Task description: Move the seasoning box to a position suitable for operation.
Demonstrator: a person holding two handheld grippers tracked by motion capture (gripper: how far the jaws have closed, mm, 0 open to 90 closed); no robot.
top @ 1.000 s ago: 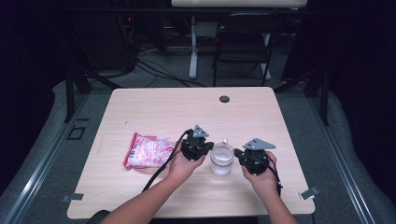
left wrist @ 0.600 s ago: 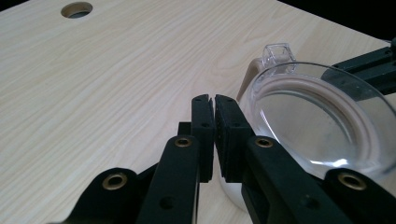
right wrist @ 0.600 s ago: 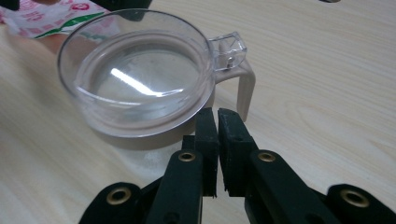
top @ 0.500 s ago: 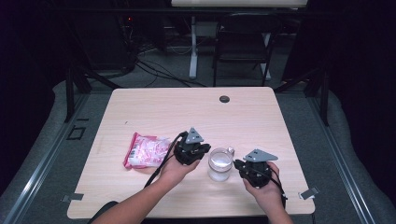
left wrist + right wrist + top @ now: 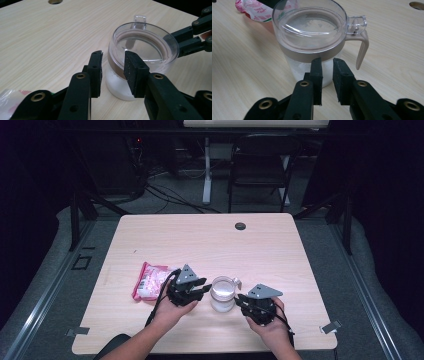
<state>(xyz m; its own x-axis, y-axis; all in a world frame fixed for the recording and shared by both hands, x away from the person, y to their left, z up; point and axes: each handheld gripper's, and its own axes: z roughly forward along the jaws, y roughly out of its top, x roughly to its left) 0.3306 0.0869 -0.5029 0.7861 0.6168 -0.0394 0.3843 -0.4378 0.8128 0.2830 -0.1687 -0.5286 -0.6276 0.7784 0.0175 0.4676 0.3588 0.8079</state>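
The lidded jar (image 5: 222, 293) stands on the table (image 5: 280, 250), right of the pink packet (image 5: 150, 280). Flanking the jar, the left hand-held gripper (image 5: 113, 72) and right hand-held gripper (image 5: 327, 75) have just been opening, jaws part-open and empty. Best to widen them fully before closing on the jar.

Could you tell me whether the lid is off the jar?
No, the clear lid sits closed on the jar, over its brown rim.
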